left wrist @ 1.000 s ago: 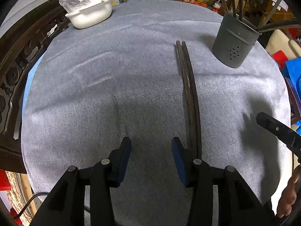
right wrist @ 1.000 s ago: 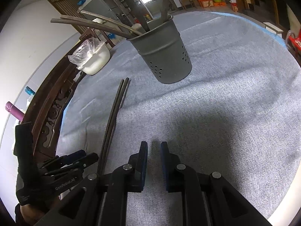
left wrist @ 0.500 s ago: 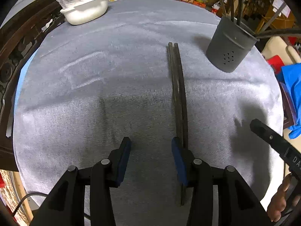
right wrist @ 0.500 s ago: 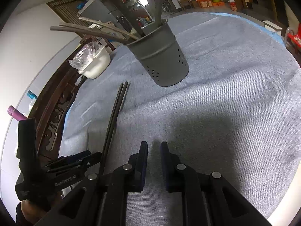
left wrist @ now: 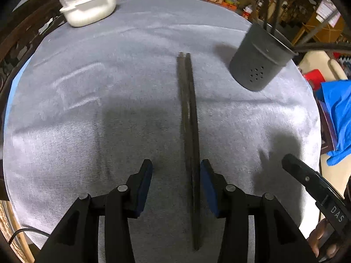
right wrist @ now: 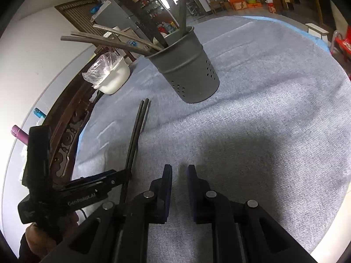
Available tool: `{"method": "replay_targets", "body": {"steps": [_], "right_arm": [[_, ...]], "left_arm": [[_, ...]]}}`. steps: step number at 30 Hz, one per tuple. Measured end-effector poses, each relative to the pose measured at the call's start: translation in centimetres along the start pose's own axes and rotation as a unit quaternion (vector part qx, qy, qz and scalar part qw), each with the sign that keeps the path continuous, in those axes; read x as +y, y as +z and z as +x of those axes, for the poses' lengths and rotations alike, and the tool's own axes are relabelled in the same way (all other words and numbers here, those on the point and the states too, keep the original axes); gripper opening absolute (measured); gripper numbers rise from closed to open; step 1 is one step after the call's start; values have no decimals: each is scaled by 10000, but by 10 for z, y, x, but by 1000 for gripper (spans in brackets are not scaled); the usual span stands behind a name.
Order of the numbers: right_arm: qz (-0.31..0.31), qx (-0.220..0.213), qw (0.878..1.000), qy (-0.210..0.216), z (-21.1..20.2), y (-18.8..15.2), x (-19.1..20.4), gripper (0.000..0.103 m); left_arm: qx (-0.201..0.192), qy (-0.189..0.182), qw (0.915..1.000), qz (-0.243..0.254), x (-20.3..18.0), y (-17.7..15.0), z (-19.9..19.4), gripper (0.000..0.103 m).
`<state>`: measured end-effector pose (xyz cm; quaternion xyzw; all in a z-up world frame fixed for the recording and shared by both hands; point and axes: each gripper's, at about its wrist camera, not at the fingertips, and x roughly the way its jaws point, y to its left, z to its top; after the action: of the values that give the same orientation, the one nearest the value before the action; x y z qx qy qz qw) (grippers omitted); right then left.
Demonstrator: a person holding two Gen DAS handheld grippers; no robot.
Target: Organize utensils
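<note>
A: My left jaws (left wrist: 176,186) stand apart, straddling the chopsticks (left wrist: 188,118), not pinching them.

B: And the chopsticks?

A: Two dark sticks, side by side, mid-frame on the table (left wrist: 87,114). My right jaws (right wrist: 178,188) hover nearly closed, empty, tilted down.

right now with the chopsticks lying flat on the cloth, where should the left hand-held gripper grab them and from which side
Probably at the near end of the chopsticks, coming straight down from above. The pair lies flat, side by side, running lengthwise through the open left hand-held gripper, nearer one pad, so closing across both sticks should pinch them together.
</note>
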<state>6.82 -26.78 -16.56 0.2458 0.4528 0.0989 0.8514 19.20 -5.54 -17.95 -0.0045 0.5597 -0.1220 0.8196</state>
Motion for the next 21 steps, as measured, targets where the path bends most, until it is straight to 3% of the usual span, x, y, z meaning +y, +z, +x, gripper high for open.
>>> {"method": "replay_targets", "body": {"steps": [4,8,21], "right_arm": [[53,10,10000,12,1,0,-1,16],[-17,22,10000,22,2,-1,3,16],[-6,8,10000,37,0,-1,2,16]], "left_arm": [[2,63,10000,-29,7,5,0,46],[24,-121,9999,-93,10,5,-3,46],[17,4,10000,-97,20,6,2,46]]}}
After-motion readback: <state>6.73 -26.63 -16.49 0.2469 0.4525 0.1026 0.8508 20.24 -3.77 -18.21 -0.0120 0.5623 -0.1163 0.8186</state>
